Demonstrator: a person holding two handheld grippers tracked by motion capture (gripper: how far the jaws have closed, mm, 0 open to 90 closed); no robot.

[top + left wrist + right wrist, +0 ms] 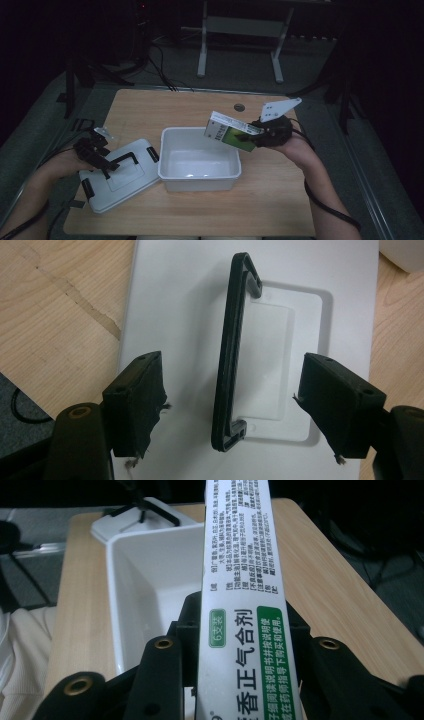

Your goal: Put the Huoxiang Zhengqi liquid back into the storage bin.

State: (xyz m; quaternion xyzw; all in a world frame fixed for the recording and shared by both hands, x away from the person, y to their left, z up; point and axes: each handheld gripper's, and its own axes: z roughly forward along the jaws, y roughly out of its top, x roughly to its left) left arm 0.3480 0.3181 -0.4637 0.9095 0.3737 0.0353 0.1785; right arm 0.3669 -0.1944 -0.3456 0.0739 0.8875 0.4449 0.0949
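A white and green medicine carton (230, 131) hangs tilted over the right rim of the white bin (199, 179), with my right gripper (257, 136) shut on it. In the right gripper view the carton (242, 605) runs up between the jaws, the bin (145, 580) below and left of it. The grey lid (125, 181) with its black handle (122, 159) lies flat left of the bin. My left gripper (100, 159) hovers open over it; in the left gripper view the handle (230, 350) lies between the spread fingertips (137, 400), untouched, on the lid (185, 305).
The wooden table (200, 107) has a small round hole (239, 107) at the back. Black latches (153, 153) sit on the lid's edges. A white stand frame (240, 30) rises beyond the table. Bare wood lies in front of the bin.
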